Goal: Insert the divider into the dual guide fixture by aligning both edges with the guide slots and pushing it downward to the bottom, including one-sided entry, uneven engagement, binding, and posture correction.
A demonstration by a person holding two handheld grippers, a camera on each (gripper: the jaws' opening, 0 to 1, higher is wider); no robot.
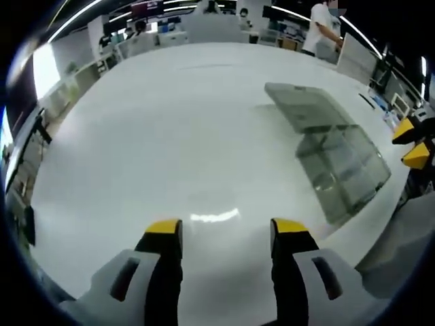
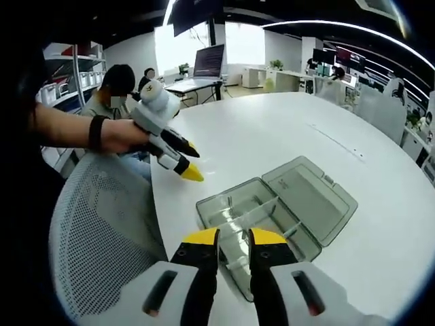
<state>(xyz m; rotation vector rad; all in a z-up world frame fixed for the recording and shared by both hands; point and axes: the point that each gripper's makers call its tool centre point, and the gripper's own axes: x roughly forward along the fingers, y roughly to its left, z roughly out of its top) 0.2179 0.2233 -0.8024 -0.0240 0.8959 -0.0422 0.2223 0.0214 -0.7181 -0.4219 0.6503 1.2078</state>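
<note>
A clear compartment box [image 2: 272,210] is lying open on the white surface [image 2: 285,129]. The left hand-held gripper [image 1: 228,231] is hovering spread over bare surface; the right hand-held gripper [image 2: 228,236] is hanging nearly closed, empty, above the box.

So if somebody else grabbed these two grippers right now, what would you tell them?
Left gripper: open, empty, hovering over bare white table, off to the side of the box.
Right gripper: jaws nearly closed, a narrow gap between them, nothing visibly held, poised just above the box.
Clear plastic box: on the table, lid flung open flat, partitions visible inside.
Done: box is open.
Left: I cannot make out a separate divider piece; find it, line both edges with the slots, push down evenly.
</note>
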